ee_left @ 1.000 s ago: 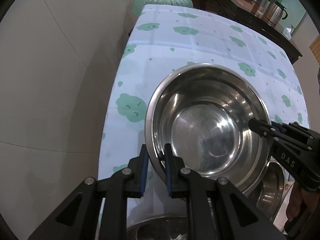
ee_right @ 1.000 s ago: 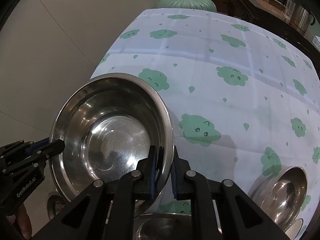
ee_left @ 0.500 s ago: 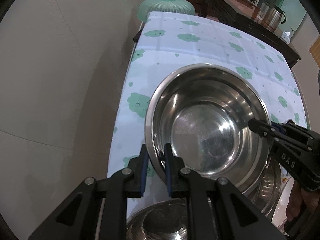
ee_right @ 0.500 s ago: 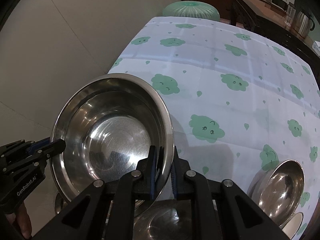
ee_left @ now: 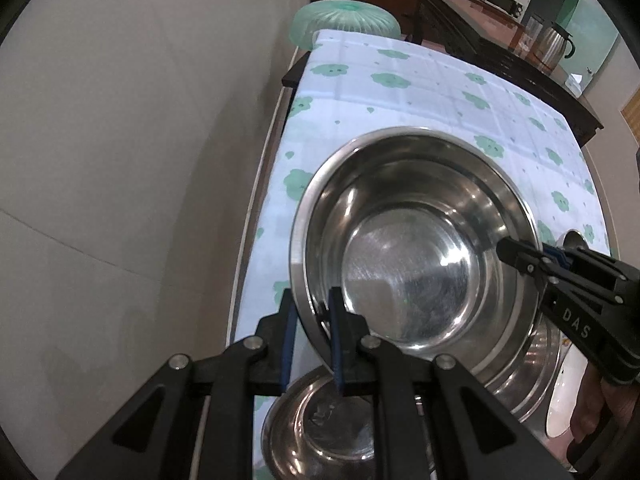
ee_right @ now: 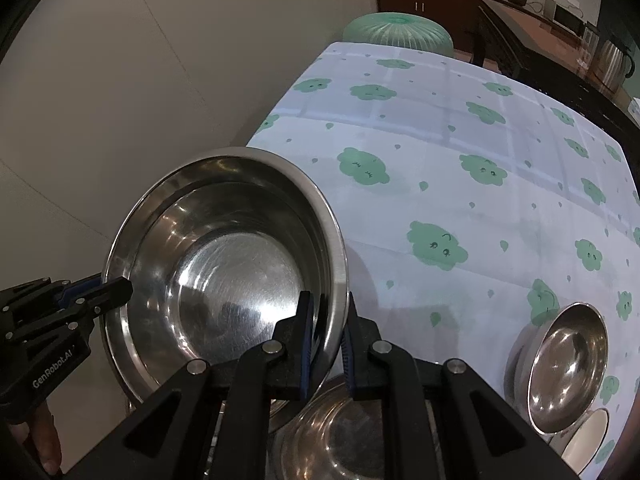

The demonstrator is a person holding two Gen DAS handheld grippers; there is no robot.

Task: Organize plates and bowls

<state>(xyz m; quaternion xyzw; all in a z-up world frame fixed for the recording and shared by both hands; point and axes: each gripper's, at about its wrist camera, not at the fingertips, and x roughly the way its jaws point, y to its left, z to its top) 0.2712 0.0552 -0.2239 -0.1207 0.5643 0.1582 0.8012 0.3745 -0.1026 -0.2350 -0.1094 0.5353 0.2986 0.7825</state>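
While it hangs above the table's near end, the large steel bowl [ee_left: 412, 240] shows a polished, scuffed flat bottom and mirror-bright walls, its rim pinched by the left gripper [ee_left: 311, 334] and right gripper [ee_right: 326, 344] on opposite sides. Smaller steel bowls [ee_right: 566, 364] sit below on the cloud-print tablecloth [ee_right: 460, 140].
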